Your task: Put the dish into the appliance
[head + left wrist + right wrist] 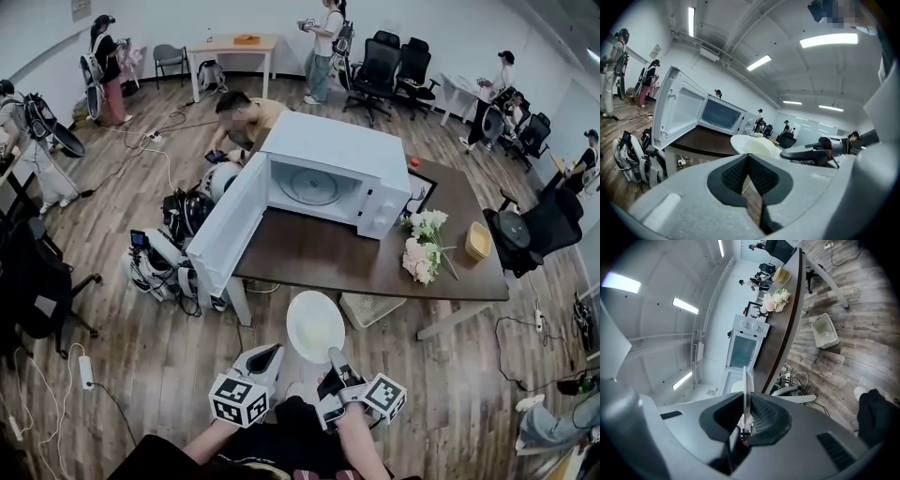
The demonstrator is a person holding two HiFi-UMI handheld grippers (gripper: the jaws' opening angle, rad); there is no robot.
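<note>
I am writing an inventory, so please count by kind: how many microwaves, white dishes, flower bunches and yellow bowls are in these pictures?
Microwave: 1
White dish, held by the right gripper: 1
Flower bunch: 1
Yellow bowl: 1
Total: 4

- Bright, even light falls from the ceiling strips (829, 40), and they burn out to pure white glare in both my gripper views.
- Shadows on the wooden floor (141, 375) are soft and faint.
- All three views bend hard at the edges, and my corners go black.
- The dish (315, 325) I hold looks washed-out white, with little surface detail.
- Far figures are small and soft.
</note>
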